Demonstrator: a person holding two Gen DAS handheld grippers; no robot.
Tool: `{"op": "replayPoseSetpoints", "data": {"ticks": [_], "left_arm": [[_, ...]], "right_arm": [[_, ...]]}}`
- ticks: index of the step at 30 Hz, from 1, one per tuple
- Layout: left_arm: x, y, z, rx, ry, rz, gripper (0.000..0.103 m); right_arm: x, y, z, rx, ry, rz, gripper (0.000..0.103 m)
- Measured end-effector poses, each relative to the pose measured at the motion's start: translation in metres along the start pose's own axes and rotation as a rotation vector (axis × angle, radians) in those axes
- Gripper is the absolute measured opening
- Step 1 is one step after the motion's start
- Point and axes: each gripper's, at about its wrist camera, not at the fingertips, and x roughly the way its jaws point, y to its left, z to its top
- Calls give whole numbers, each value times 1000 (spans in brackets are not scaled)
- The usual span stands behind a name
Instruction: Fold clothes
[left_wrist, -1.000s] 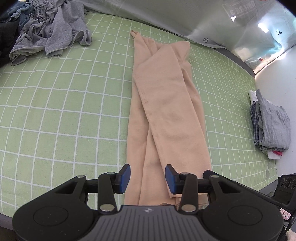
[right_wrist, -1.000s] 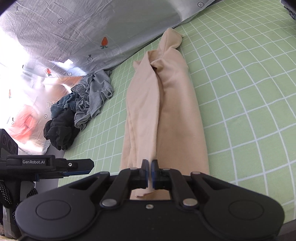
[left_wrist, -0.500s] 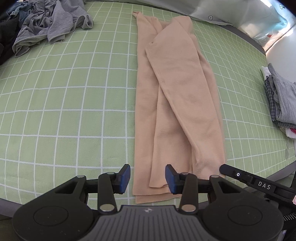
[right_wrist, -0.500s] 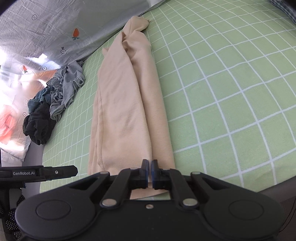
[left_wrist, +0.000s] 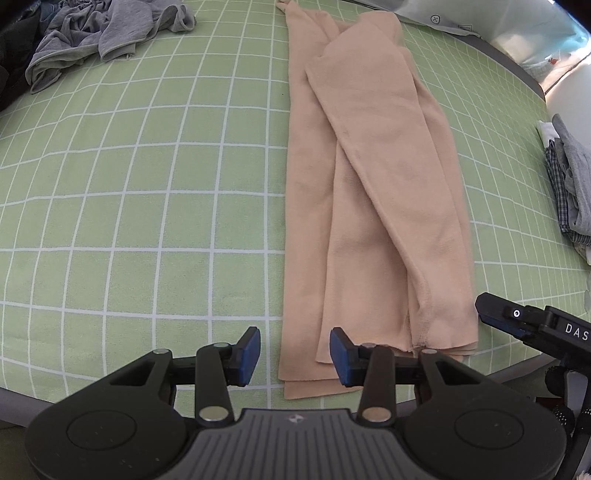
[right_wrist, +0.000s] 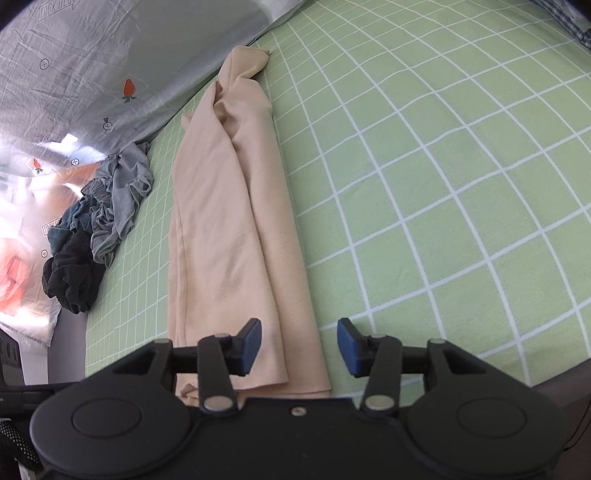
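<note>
Two views, and I read them left to right. Through the left wrist camera, a heap of grey clothes (left_wrist: 107, 33) sits at the far left corner of the bed (left_wrist: 129, 206) with its green checked sheet. My left tool (left_wrist: 294, 354) hangs over the near edge of the bed, its blue pads spread apart with nothing pinched; the near left corner of the beige garment (left_wrist: 373, 206) lies below the gap. That garment is folded into a long strip running away from me, one layer lying slantwise over the other. At the right edge I see a stack of folded clothes (left_wrist: 570, 184), well apart from the strip, and the black body of my right tool (left_wrist: 535, 328) marked "DAS" just beside the strip's near right corner. Only this view gives me that stack.

Through the right wrist camera, a grey cover printed with strawberries (right_wrist: 92, 74) lies along the bed's far side, plain only from here. The clothes heap (right_wrist: 99, 225) shows darker pieces at its near end that the other view clips. The beige garment (right_wrist: 229, 229) lies just right of it, its far end bunched to a point. My right tool (right_wrist: 299, 347) has just been opening: its pads stand apart, the left one over the strip's near end, the right over bare sheet (right_wrist: 443, 184), gripping nothing.
</note>
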Motion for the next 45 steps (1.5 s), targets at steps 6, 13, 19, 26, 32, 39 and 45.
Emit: {"op": "replayPoseSetpoints", "data": {"ticks": [6, 13, 19, 26, 32, 39, 45], "left_arm": [[7, -2, -4, -1, -6, 11, 45], [14, -6, -5, -3, -15, 31, 51], [22, -15, -5, 34, -34, 51, 59], [28, -34, -9, 66, -68, 76, 59], [23, -35, -15, 53, -83, 15, 32], [32, -27, -7, -28, -62, -82, 13], [18, -25, -5, -25, -69, -107, 13]], "right_arm": [[9, -2, 3, 27, 24, 102, 88], [18, 10, 7, -33, 19, 122, 103], [25, 29, 15, -190, -12, -21, 103], [29, 32, 15, -226, 22, -21, 81], [30, 17, 16, -121, 48, 62, 44], [43, 1, 18, 25, 123, 166, 23], [40, 2, 20, 47, 144, 195, 16]]}}
